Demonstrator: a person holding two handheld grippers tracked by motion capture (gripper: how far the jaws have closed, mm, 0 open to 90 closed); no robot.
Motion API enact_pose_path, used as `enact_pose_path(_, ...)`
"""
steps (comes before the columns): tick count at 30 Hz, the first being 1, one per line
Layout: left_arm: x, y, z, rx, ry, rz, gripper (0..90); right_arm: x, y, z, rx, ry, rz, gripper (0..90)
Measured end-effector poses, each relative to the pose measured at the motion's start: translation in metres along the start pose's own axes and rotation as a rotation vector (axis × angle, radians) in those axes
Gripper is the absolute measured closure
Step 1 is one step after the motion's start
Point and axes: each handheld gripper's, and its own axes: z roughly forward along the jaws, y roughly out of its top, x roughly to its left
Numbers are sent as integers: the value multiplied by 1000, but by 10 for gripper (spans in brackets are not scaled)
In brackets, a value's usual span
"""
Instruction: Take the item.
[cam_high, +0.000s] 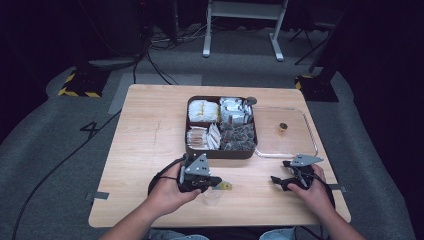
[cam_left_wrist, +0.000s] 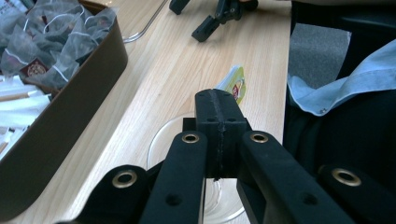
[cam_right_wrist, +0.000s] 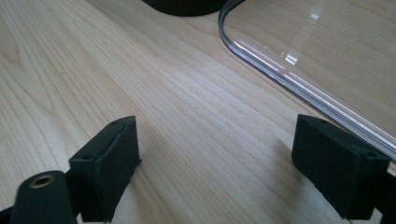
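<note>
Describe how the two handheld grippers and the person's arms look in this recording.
Both the left gripper and the right gripper are black, each topped by a grey three-cornered plate, with a black cable trailing back from each. Their jaws end in blocky black pads, and brass-coloured bushings sit in the linkage arms. The forearms are bare; a light blue garment shows in the left gripper view.

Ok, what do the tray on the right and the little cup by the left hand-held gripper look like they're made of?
Tray: clear, glossy plastic or acrylic by the look; the wood grain shows through it and its rounded rim catches bright highlights. Could be glass, hard to tell. Cup: thin, transparent, probably plastic; the table reads straight through its wall.
</note>
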Motion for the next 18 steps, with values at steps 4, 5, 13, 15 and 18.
enact_pose_path(4, -1, -2, -4, -38, -5, -30, 700, 0, 0, 0, 0, 0, -1, 151)
enact_pose_path(5, -1, -3, -4, -44, -4, -26, 672, 0, 0, 0, 0, 0, 0, 151)
enact_pose_path(13, 3, -6, -11, -61, 49, -30, 474, 0, 0, 0, 0, 0, -1, 151)
enact_pose_path(15, 5, -7, -14, -65, 61, -43, 448, 0, 0, 0, 1, 0, -1, 151)
enact_pose_path(18, 10, -10, -20, -64, 117, -56, 411, 0, 0, 0, 0, 0, -1, 151)
